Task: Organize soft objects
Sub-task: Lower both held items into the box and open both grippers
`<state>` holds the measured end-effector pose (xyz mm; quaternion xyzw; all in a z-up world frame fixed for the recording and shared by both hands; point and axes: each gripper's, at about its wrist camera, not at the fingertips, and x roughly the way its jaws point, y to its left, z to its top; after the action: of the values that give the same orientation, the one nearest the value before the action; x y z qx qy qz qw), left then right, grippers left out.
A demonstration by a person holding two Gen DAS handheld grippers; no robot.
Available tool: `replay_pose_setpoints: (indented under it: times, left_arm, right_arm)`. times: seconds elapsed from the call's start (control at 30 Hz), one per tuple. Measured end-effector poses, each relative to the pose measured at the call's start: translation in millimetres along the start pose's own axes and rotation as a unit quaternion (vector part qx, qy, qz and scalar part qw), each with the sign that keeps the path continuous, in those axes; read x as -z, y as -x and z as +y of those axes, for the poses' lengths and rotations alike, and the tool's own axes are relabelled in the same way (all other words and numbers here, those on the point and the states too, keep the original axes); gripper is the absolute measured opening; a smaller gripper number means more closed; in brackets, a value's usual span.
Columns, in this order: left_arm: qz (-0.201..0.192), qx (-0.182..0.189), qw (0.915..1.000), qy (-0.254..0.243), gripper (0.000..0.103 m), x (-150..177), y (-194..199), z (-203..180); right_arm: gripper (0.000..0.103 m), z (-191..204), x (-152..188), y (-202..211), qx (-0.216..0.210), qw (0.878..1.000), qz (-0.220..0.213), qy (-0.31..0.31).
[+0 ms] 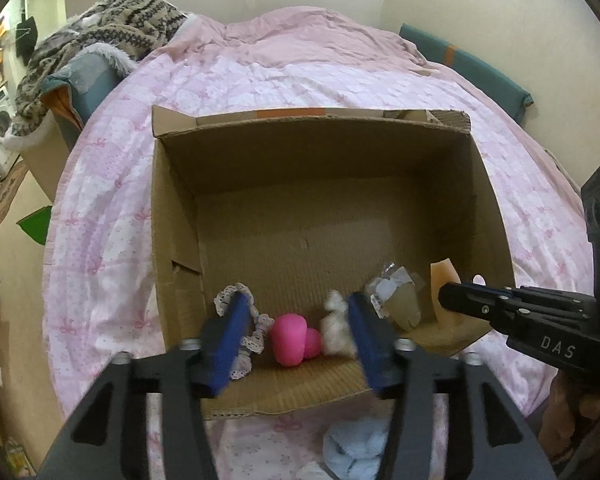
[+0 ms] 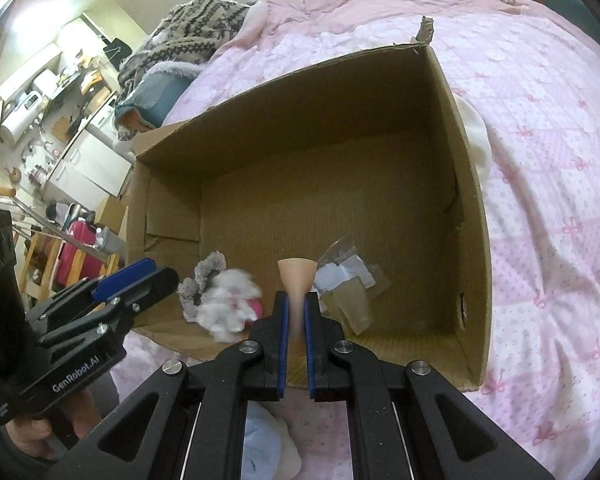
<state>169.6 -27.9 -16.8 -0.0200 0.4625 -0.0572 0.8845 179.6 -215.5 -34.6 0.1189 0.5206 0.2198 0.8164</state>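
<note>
right gripper [image 2: 296,320]: jaws clamped on beige soft piece [image 2: 298,280], held over near edge of cardboard box [image 2: 470,240]
left gripper [image 1: 296,320]: jaws apart, nothing held; pink toy [image 1: 290,338] and white fluff [image 1: 336,328] seen between them
risk: piece could spring back and stick to a pad on release, or be dropped outside the near wall
risk: fluff could be dragged out if snagged

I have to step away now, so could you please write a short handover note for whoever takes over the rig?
Right tongs: shut on the peach silicone piece, held over the cardboard box near its front edge.
Left tongs: open and empty, above the box's front.
In the box: lace scrunchie, pink plush, white fluffy item, clear packets.
Left: release the peach piece into the box, then box the light blue plush lying on the bed in front of the box.
</note>
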Motion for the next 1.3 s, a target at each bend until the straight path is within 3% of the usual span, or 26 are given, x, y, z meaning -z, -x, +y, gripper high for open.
replay_pose_setpoints:
  times: [0.17, 0.33, 0.5, 0.6, 0.7, 1.3]
  left_arm:
    - [-0.003, -0.005, 1.0000, -0.002, 0.058, -2, 2, 0]
    - [0.001, -0.014, 0.9999, 0.004, 0.059, -3, 1, 3]
    - [-0.003, -0.017, 0.9997, 0.018, 0.060, -5, 3, 9]
    - [-0.005, -0.020, 0.9995, 0.024, 0.061, -5, 4, 11]
    - [-0.006, -0.013, 0.9993, 0.034, 0.061, -6, 7, 13]
    - [-0.020, -0.025, 0.9988, 0.037, 0.061, 27, 52, 13]
  right_arm:
    - [0.008, -2, 2, 2, -0.008, 1.000, 0.001, -0.003]
    - [0.021, -6, 1, 5, -0.018, 1.000, -0.004, -0.015]
    - [0.027, -8, 0, 13, -0.033, 0.999, -0.021, -0.026]
    - [0.035, -8, 0, 20, -0.041, 0.998, -0.034, -0.028]
    - [0.052, -7, -1, 28, -0.039, 0.998, -0.052, -0.028]
    - [0.052, 14, 30, 63, -0.036, 0.998, -0.060, -0.009]
